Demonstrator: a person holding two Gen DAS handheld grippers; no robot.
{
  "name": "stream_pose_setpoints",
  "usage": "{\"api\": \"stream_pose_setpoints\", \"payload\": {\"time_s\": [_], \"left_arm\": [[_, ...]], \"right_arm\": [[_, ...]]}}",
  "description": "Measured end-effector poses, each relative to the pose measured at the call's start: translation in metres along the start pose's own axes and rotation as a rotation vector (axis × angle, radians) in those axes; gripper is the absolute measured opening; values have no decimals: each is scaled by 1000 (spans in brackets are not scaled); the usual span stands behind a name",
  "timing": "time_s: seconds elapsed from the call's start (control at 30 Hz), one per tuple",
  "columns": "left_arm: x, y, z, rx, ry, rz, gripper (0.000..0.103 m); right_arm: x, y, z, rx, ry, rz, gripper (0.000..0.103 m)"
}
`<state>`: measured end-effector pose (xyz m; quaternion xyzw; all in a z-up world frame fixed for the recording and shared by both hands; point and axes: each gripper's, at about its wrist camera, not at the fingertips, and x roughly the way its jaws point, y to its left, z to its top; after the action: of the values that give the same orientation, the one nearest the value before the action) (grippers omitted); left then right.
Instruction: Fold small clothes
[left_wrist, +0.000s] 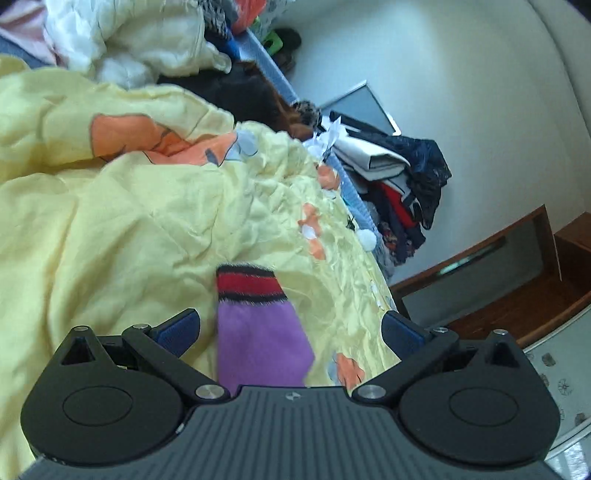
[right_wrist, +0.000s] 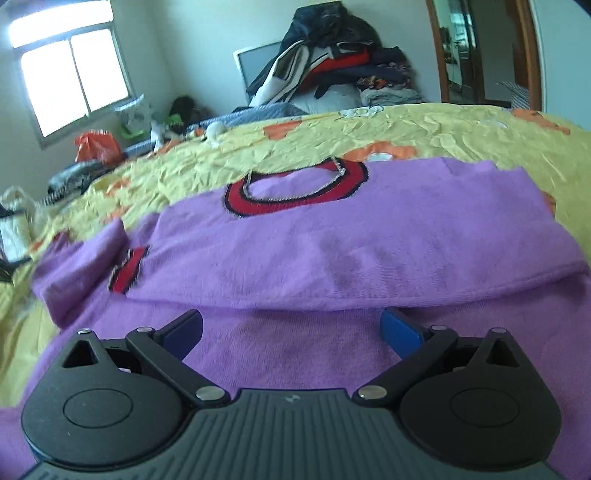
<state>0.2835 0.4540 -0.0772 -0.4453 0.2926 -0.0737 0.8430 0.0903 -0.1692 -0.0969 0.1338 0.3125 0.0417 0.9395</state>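
Note:
A small purple sweater (right_wrist: 295, 236) with a red-and-black collar (right_wrist: 295, 195) lies on the yellow bedsheet (right_wrist: 406, 122), partly folded over itself. Its left sleeve with a red cuff (right_wrist: 127, 269) is folded in over the body. My right gripper (right_wrist: 291, 328) is open, just above the lower purple fabric, holding nothing. In the left wrist view one purple sleeve (left_wrist: 258, 343) with a red-and-black cuff (left_wrist: 249, 282) lies on the yellow sheet (left_wrist: 110, 221) between the fingers of my open left gripper (left_wrist: 291, 328).
A heap of pale and white clothes (left_wrist: 140, 40) lies at the top left. A pile of dark clothes (left_wrist: 406, 177) sits beyond the bed's edge and shows against the far wall (right_wrist: 332, 66). A window (right_wrist: 70, 74) and an orange bag (right_wrist: 98, 146) are at left, a wooden doorway (right_wrist: 476, 51) at right.

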Motion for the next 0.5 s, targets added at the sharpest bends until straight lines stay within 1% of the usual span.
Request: {"api": "stream_pose_setpoints", "payload": {"time_s": [0.07, 0.17, 0.2, 0.23, 0.27, 0.3, 0.33, 0.37, 0.4, 0.43, 0.47, 0.5], "left_arm": [[12, 6, 5, 2, 42, -5, 103], [29, 2, 6, 44, 115, -10, 103], [30, 1, 5, 73, 127, -12, 103], [35, 0, 6, 82, 146, -16, 103], [38, -1, 8, 80, 155, -26, 103], [43, 0, 10, 70, 148, -18, 103], [47, 0, 12, 63, 153, -18, 100], [50, -1, 15, 64, 161, -19, 90], [54, -1, 17, 61, 171, -3, 78], [59, 1, 17, 53, 198, 27, 36], [65, 5, 16, 38, 226, 65, 2], [66, 9, 14, 24, 237, 96, 3]], "right_arm": [[1, 3, 0, -13, 3, -20, 103], [3, 9, 0, -46, 0, -35, 103], [4, 10, 1, -52, 2, -35, 103], [5, 10, 1, -54, 5, -36, 103], [5, 10, 1, -54, 7, -36, 103], [6, 10, 2, -53, 8, -40, 103], [8, 11, 2, -56, 13, -43, 103], [9, 12, 2, -62, 17, -41, 103], [9, 13, 2, -69, 19, -42, 103], [10, 14, 2, -73, 21, -48, 103], [11, 15, 2, -79, 25, -53, 103], [12, 16, 2, -84, 25, -51, 103]]}}
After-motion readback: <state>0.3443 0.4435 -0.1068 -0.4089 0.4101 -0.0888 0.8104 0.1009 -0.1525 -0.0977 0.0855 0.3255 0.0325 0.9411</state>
